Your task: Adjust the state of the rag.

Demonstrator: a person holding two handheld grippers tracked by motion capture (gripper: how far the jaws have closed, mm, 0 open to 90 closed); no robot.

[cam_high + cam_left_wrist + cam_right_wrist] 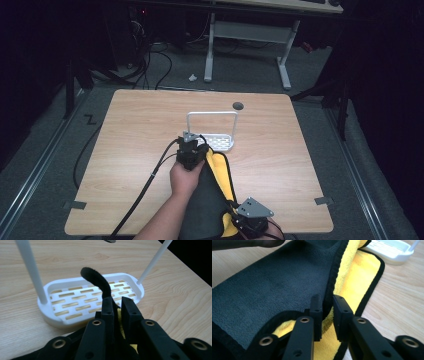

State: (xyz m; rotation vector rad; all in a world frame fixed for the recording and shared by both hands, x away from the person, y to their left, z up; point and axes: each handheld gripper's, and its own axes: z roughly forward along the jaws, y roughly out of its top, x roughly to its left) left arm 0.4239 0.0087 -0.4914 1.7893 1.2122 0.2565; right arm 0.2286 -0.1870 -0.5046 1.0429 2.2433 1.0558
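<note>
Dark grey microfibre cloth with yellow underside and black hem point(210, 200) lies at lower centre of the high view, folded over on the light wooden table point(130, 130). Left gripper point(192, 149) pinches its black corner, just short of the white slotted plastic tray with a wire hoop point(220, 142). Right gripper point(248, 223), bottom edge, clamps the hem point(327, 302).

White rack point(212, 131) blocking just ahead of left tongs point(192, 147), bare table point(135, 130) either side
</note>
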